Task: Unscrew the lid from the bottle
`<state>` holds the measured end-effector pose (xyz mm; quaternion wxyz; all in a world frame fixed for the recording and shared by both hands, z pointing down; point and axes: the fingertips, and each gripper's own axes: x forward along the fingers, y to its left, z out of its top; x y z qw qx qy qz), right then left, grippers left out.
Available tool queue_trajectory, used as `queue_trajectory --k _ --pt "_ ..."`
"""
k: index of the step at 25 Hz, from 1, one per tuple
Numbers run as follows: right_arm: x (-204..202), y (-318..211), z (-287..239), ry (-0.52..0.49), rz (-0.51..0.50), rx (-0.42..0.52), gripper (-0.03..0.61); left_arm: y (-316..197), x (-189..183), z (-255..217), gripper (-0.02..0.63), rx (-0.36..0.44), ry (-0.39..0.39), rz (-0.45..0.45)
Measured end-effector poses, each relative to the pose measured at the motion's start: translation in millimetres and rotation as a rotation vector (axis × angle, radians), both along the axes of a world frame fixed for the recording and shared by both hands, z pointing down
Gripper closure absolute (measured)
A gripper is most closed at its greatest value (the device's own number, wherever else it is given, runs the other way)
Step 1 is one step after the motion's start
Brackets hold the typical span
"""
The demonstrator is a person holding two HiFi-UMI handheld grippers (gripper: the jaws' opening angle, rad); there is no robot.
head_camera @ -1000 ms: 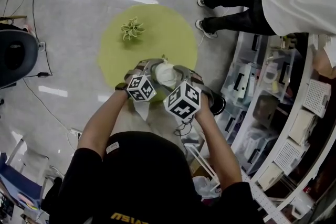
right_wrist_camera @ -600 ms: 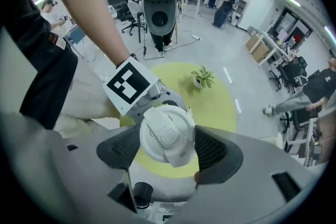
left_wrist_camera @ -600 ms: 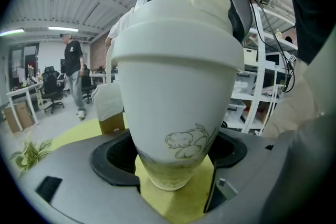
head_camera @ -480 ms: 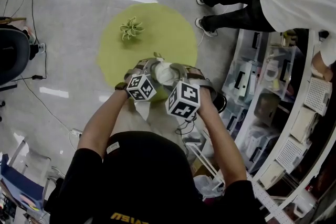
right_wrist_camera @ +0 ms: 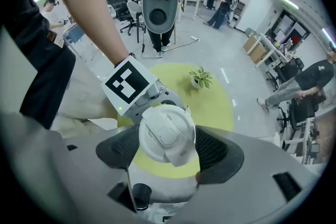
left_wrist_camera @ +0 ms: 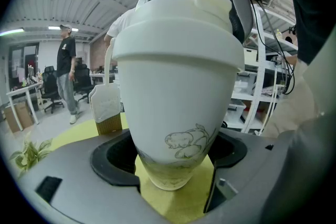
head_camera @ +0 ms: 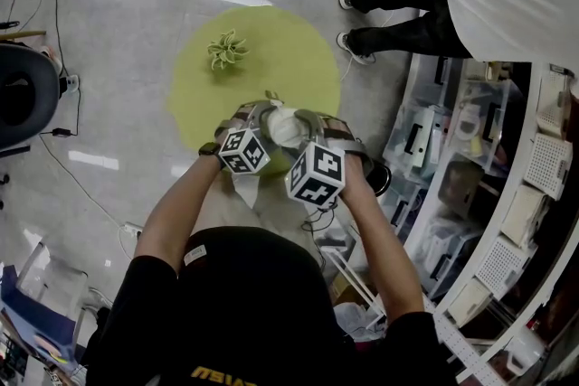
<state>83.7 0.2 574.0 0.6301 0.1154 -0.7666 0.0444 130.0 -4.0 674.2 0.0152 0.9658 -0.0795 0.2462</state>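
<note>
Head view, far left: dark office chair [head_camera: 23, 99] on the grey floor [head_camera: 118, 41]. Next to the right I see a round yellow-green mat [head_camera: 298, 50] lying on the floor, with a small green plant [head_camera: 226, 50] standing on its left part. Over the near edge of that mat, both tools meet in front of the operator's chest. The left gripper [left_wrist_camera: 169, 162] comes in from the left; in its own view I read the black pads pressed on either side of the narrow lower body of the white bottle [left_wrist_camera: 173, 107], so it is clamped on the bottle and carries it clear of the floor, upright, with a line drawing showing on the side that faces the camera. The white lid [right_wrist_camera: 167, 136] sits on top of the bottle, seated all round as far as I can see, with a raised flip cap on it. The right gripper [right_wrist_camera: 167, 147] comes from the right and above, looks down on the lid, and its ribbed pads stand wide and bear on the lid's rim on both sides. Further right: curved shelves [head_camera: 507, 221] with bins. Top right: a person [head_camera: 470, 0] in a white top and dark trousers stands beside the mat.
</note>
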Motion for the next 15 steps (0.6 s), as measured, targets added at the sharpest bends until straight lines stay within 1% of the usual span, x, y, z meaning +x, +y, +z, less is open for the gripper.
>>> queue_trajectory --k 2,4,5,7,9,10,12,13,15 --pt "1 -1 0 -0.005 0.025 0.011 0.233 0 0 0 0.210 0.000 0.000 0.001" --pt "1 -2 -4 -0.036 0.086 0.002 0.222 0 -1 1 0.210 0.000 -0.002 0.001" --pt "0 -3 -7 -0.067 0.139 -0.011 0.219 0 -1 1 0.210 -0.001 -0.002 0.001" --pt "-2 -6 -18 -0.146 0.278 -0.032 0.210 1 -1 1 0.210 -0.003 -0.001 0.001" --pt "0 -13 -26 -0.202 0.429 -0.023 0.206 1 0 0 0.210 -0.002 0.001 0.002" --pt "3 -17 -28 -0.210 0.503 -0.005 0.205 0 0 0 0.210 -0.002 0.003 0.003" --pt "11 -24 -26 -0.193 0.633 0.049 0.196 0 -1 0 0.210 -0.003 0.003 0.005" --pt "13 -25 -23 -0.181 0.681 0.070 0.195 0 -2 1 0.210 -0.004 0.000 0.005" --pt "13 -23 -16 -0.175 0.740 0.086 0.195 0 -4 2 0.210 -0.006 -0.007 0.003"
